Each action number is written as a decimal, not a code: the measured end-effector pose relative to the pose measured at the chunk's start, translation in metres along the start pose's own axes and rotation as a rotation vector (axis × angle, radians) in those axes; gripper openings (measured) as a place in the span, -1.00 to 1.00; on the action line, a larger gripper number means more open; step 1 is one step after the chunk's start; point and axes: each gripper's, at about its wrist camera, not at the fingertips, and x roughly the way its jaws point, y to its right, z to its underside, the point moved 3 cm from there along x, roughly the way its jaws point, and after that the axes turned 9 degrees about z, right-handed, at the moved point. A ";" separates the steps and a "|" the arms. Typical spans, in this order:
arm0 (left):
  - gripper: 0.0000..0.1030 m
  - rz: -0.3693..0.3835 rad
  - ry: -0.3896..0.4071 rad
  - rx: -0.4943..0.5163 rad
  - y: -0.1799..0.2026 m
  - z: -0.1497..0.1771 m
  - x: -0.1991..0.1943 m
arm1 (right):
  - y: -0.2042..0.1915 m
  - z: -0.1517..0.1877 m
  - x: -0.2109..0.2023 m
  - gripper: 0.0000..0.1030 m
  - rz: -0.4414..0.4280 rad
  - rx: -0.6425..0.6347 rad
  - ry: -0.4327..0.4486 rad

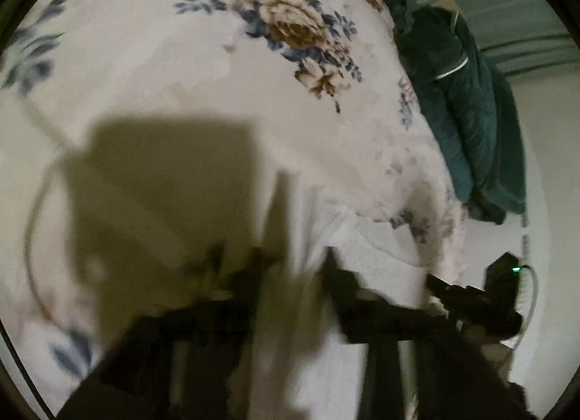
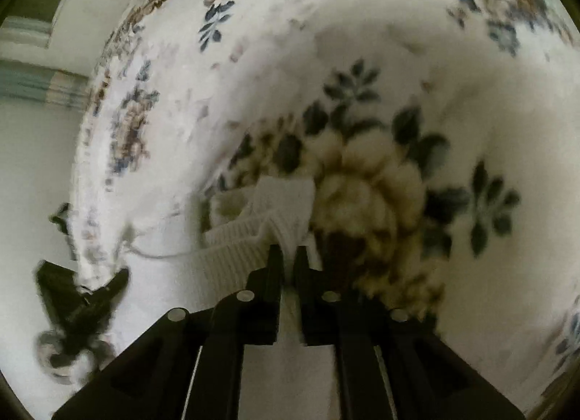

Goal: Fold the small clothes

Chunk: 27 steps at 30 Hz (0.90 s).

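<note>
Here the right gripper [image 2: 288, 257] is clamped on an edge of a small white ribbed garment [image 2: 253, 238], its two fingers drawn close with a fold of the knit pinched between them. The garment lies on the flowered blanket [image 2: 362, 94] that covers the bed, its ribbed hem spreading to the left of the grip and a folded-over flap lying ahead of the fingertips. The left gripper [image 1: 293, 260] is blurred in its own view; white cloth seems to run up between its fingers, but I cannot tell whether it is gripping or merely close, and in the right view it shows only as a dark smear at the lower left. A dark green garment [image 1: 467, 104] lies heaped at the far edge of the bed, well apart from the work.

The step in hand looks like carrying a pinched edge over to make a fold. To do it well, I judge the two held points should travel together and level, so the edge stays straight and does not twist. The knit is soft and stretchy, so pull only enough to take out slack. Lay the edge onto the matching edge, then let go low, close to the blanket, so the cloth does not spring back
</note>
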 end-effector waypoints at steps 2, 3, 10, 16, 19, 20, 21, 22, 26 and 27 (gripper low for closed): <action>0.12 0.043 0.023 -0.012 -0.001 0.019 -0.022 | 0.011 0.020 -0.015 -0.03 -0.074 0.025 -0.024; 0.14 0.072 0.024 -0.018 -0.003 0.035 -0.033 | 0.018 0.033 -0.022 0.16 -0.109 0.036 -0.031; 0.13 0.089 -0.035 -0.086 -0.022 0.129 -0.049 | 0.053 0.157 -0.004 0.17 -0.213 0.117 -0.252; -0.80 0.065 0.008 -0.097 -0.027 0.142 -0.044 | 0.067 0.191 0.011 -0.65 -0.326 0.276 -0.202; -0.70 0.099 -0.025 -0.093 -0.023 0.132 -0.044 | 0.070 0.186 0.012 -0.62 -0.315 0.249 -0.217; -0.45 0.101 -0.031 -0.087 -0.021 0.129 -0.045 | 0.068 0.182 0.010 -0.56 -0.322 0.238 -0.233; -0.24 0.104 -0.030 -0.077 -0.020 0.124 -0.047 | 0.067 0.178 0.008 -0.19 -0.321 0.226 -0.239; 0.24 0.116 -0.022 -0.072 -0.020 0.121 -0.050 | 0.067 0.173 0.005 0.39 -0.297 0.200 -0.228; 0.38 0.238 0.007 -0.107 -0.028 0.093 -0.039 | 0.067 0.150 0.010 0.75 -0.333 0.152 -0.181; 0.38 0.251 -0.013 -0.116 -0.031 0.087 -0.026 | 0.065 0.143 0.020 0.76 -0.353 0.152 -0.193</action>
